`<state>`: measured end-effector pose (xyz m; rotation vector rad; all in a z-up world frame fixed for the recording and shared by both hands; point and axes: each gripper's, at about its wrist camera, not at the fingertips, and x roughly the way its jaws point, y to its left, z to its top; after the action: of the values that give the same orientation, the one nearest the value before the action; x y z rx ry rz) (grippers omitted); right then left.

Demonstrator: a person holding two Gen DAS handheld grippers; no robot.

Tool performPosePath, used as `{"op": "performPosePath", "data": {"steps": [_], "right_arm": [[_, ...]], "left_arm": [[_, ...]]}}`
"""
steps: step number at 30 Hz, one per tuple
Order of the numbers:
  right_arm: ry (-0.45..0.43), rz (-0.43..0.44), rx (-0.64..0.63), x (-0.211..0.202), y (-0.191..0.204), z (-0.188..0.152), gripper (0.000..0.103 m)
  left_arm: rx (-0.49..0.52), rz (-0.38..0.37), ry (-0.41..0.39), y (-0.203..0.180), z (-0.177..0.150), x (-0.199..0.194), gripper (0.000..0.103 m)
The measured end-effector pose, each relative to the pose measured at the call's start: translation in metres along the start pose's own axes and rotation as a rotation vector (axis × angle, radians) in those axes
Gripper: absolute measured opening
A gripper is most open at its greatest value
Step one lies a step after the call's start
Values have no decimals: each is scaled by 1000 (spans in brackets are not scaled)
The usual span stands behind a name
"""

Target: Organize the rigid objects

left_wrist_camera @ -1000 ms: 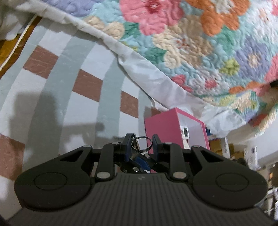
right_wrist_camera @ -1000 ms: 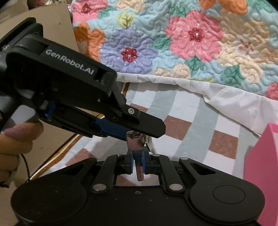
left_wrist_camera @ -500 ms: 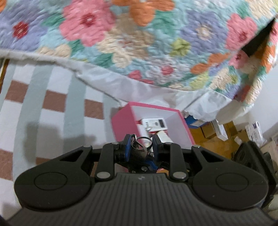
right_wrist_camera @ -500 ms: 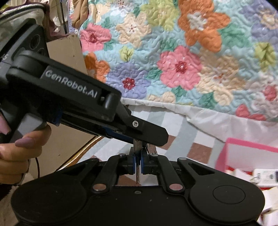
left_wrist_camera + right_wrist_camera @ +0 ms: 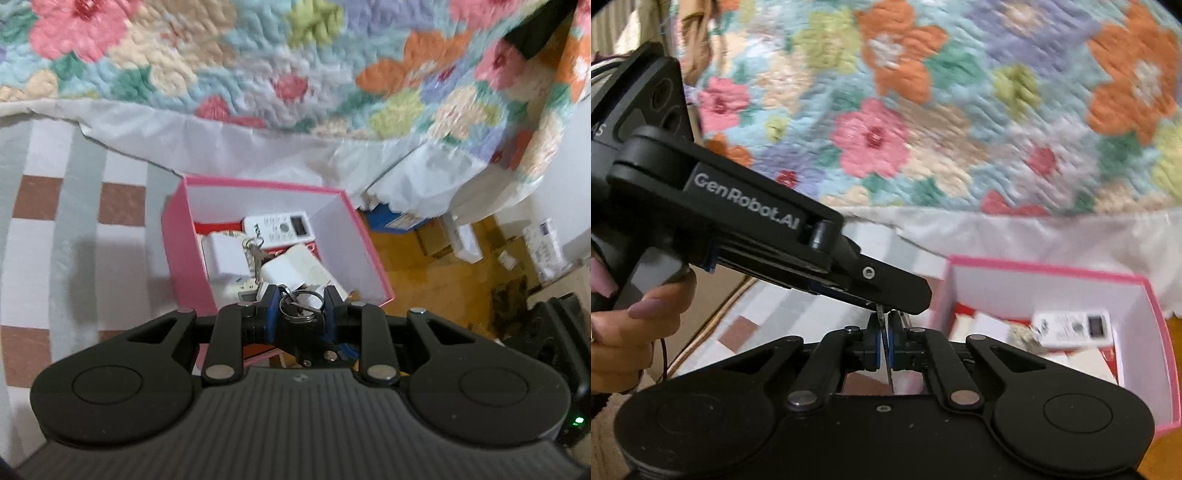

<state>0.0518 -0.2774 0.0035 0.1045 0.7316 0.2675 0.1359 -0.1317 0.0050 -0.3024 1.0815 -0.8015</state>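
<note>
Both tongs share one bunch of keys above the bed. The left tongs stand narrow, clamped across the metal key ring, while the right tongs are pinched almost fully together on the flat blade of a key that hangs from that ring; in the right wrist view the left tool reaches in from the left, with a hand on its grip. Holding ring and blade at once probably keeps the loose keys from swinging and lets them be set down as one bundle. The bunch hangs at the near edge of the pink box, which looks like the place for it: inside already lie a white remote control, a white adapter, another white block and a second set of keys between them, so the free room is mostly toward the far wall. The box rests on a sheet checked in white, grey and brown, at the mattress edge, with a flowered quilt bunched up behind it. Beyond the bed, cardboard boxes clutter an ochre floor.
</note>
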Motion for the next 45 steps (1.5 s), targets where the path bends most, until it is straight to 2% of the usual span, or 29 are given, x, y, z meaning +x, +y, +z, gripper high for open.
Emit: {"op": "performPosePath", "data": {"steps": [4,9,11,12,13,14,15,19,22,27,30,34,38,45], "right_arm": [[24,-12,-2,8,-20,-6,5],[85,37,5,32,-40,-15,6],[84,47,33,37,-48,-20,7],[76,37,50,40,-52,-22,7],[69,8,62,41,-54,-24,19],[62,-35,71,42,-57,-27,38],[57,-53,80,42,-60,-28,42],[49,-25,169,34,-74,-31,43],[43,-39,153,23,-72,-30,43],[23,-58,121,-5,-59,-28,45],[37,-71,111,-20,-48,-23,45],[38,-90,97,-42,-29,-13,53],[29,-81,61,-61,-8,-4,54],[24,-82,13,-76,22,-1,55]], "left_arm": [[-8,49,20,-3,-3,31,24],[-23,128,38,3,-6,60,24],[-41,144,34,8,-7,67,25],[-57,158,22,11,-8,68,28],[-56,187,3,11,-8,67,32],[-40,212,-10,9,-8,65,44],[-23,221,-19,9,-8,62,50],[-37,233,10,12,-7,49,52],[-34,267,3,13,-10,34,56],[-24,347,-8,14,-19,1,73],[-26,400,-17,12,-25,-22,79],[-2,500,-19,2,-33,-49,88],[32,588,-5,-11,-42,-67,99],[-5,690,-9,-12,-64,-87,99]]}}
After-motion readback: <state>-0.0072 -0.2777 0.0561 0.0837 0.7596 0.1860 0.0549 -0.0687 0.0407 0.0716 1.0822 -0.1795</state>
